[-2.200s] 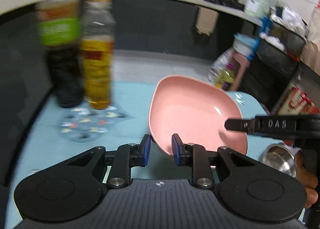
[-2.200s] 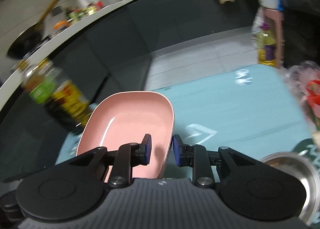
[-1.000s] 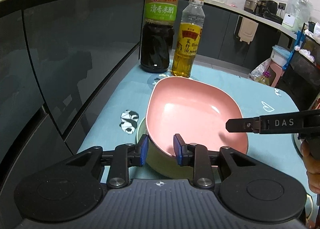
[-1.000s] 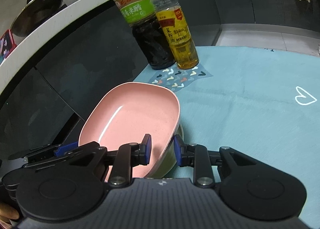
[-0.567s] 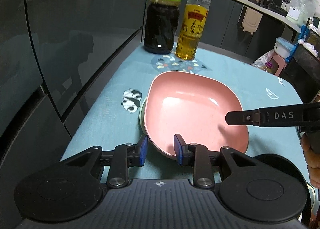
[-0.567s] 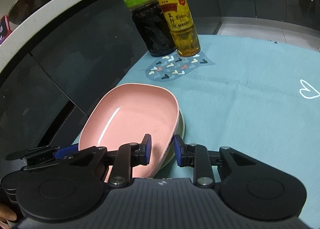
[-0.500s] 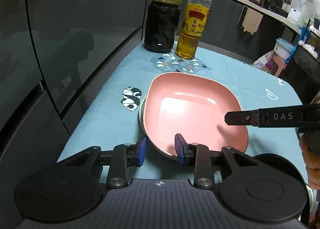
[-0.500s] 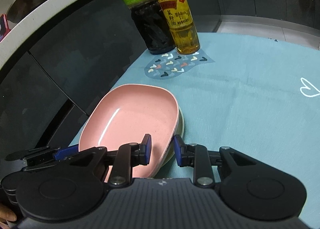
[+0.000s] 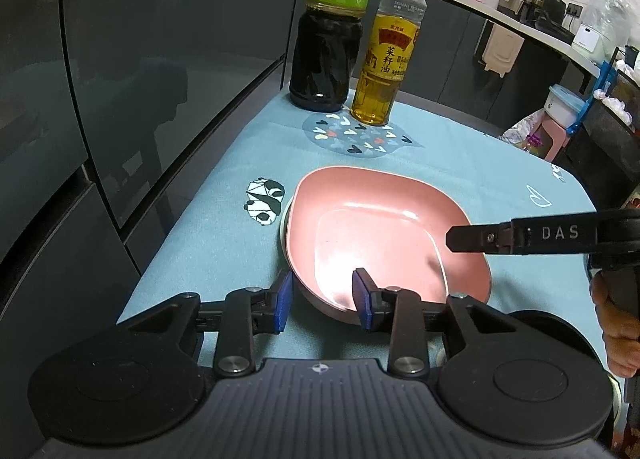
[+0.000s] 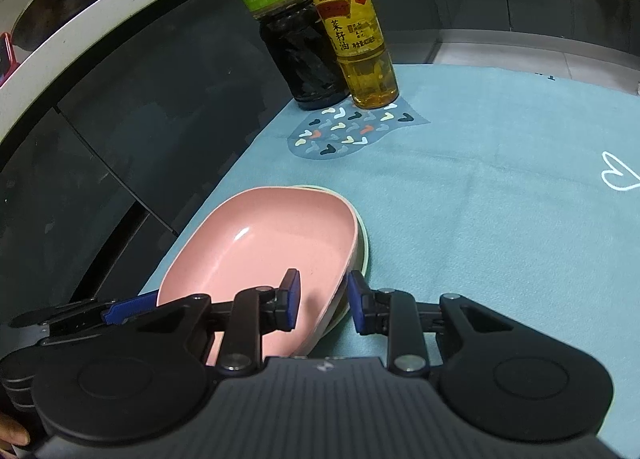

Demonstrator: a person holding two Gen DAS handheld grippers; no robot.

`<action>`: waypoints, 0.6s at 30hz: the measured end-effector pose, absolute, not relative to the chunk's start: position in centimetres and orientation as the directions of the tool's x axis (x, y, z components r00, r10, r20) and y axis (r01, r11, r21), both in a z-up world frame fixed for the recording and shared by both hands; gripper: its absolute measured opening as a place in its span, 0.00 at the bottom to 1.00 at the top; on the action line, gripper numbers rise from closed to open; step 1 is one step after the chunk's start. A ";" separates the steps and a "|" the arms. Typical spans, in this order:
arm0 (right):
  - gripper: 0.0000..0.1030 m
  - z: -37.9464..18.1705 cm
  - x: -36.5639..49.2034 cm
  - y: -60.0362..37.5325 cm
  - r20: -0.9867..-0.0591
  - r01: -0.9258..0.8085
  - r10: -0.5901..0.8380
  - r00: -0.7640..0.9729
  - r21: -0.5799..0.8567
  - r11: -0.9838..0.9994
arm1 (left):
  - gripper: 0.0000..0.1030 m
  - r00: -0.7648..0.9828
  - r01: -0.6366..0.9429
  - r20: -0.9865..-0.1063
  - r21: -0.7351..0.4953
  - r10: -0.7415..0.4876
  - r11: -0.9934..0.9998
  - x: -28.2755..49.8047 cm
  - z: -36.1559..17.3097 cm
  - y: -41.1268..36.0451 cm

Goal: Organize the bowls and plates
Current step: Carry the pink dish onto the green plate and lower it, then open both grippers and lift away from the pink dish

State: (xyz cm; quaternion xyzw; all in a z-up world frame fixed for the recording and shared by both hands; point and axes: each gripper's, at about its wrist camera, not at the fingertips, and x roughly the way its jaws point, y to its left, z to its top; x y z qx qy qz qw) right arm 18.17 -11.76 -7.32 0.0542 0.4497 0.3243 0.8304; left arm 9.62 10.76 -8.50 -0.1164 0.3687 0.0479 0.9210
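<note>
Left wrist view: pink plate (image 9: 384,231) sitting on pale dish (image 10: 362,235), near desk (image 9: 460,163) edge; both hand-held grippers (image 9: 322,301) (image 10: 322,305) straddling rim, jaws parted; risking dragging plate off during withdrawal.

- pink plate (image 9: 384,235) was up in the air 2.2 s ago, now set down on the pale green plate (image 10: 362,237) on the blue cloth (image 9: 224,227)
- left gripper (image 9: 322,302) jaws were closed on the pink plate's near rim; gap now wider, blue pads look clear of the rim, hard to be sure
- right gripper (image 10: 322,301) same: pads spread, straddling the rim
- both wrist views steadied; bottles sharp, not blurred
</note>
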 end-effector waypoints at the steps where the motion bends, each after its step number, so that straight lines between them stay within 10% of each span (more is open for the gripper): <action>1: 0.13 -7.3 18.3 -11.9 -0.710 -0.485 0.589 0.387 0.387 0.785 | 0.29 0.725 -0.173 -0.689 -0.178 0.003 0.969 9.6 -8.5 10.7; 18: 0.19 -6.8 18.5 -12.8 -0.701 -0.464 0.595 0.394 0.407 0.787 | 0.30 0.729 -0.176 -0.684 -0.174 0.009 0.969 9.6 -9.0 10.7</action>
